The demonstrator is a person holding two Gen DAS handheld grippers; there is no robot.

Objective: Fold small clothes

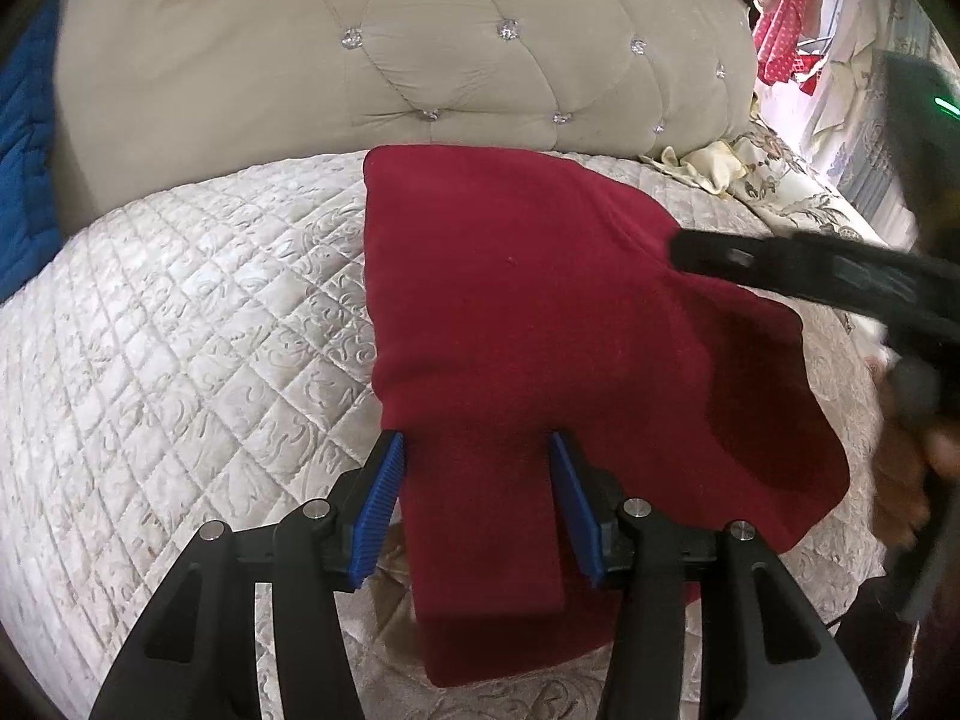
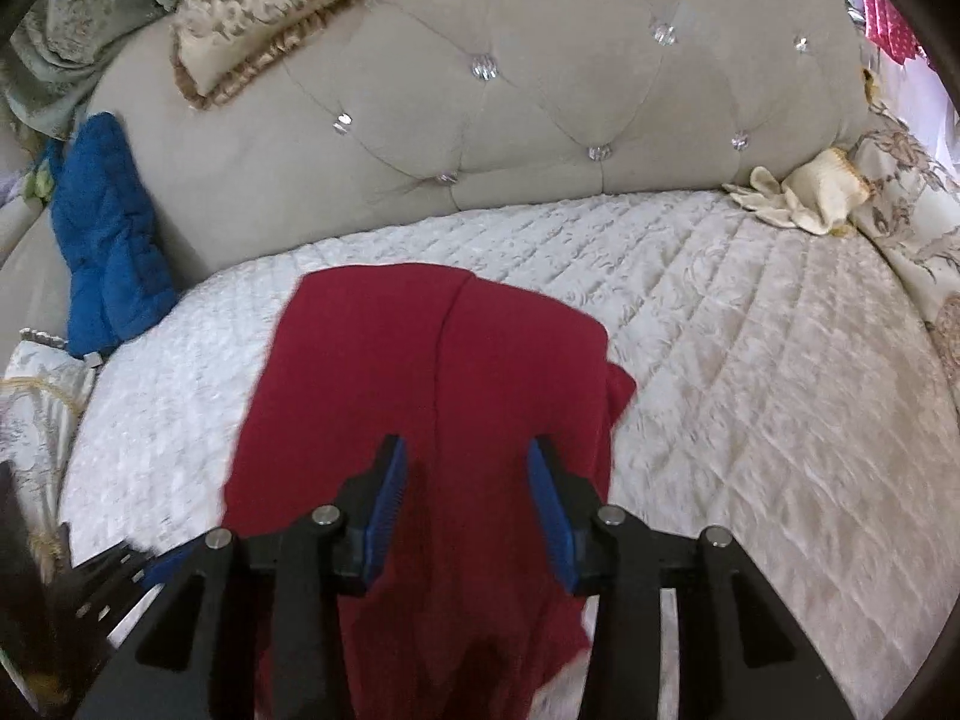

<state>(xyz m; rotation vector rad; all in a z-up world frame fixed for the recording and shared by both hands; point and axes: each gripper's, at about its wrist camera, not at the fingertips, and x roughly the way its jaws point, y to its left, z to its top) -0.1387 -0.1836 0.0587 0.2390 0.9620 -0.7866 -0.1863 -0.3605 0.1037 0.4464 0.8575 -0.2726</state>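
A dark red garment (image 1: 528,300) lies partly folded on the quilted bed; it also shows in the right wrist view (image 2: 432,372). My left gripper (image 1: 477,450) is open, its blue pads (image 1: 384,498) on either side of a narrow folded strip of the red cloth at its near end. My right gripper (image 2: 468,456) is open above the near part of the garment, holding nothing. In the left wrist view the right gripper (image 1: 780,267) reaches in from the right over the garment's right side, blurred.
The white quilted bedspread (image 1: 180,330) lies under the garment. A tufted beige headboard (image 2: 540,120) stands behind. A blue quilted item (image 2: 102,240) leans at the left, a cream cloth (image 2: 804,192) lies at the back right, and a frilled pillow (image 2: 270,18) sits up top.
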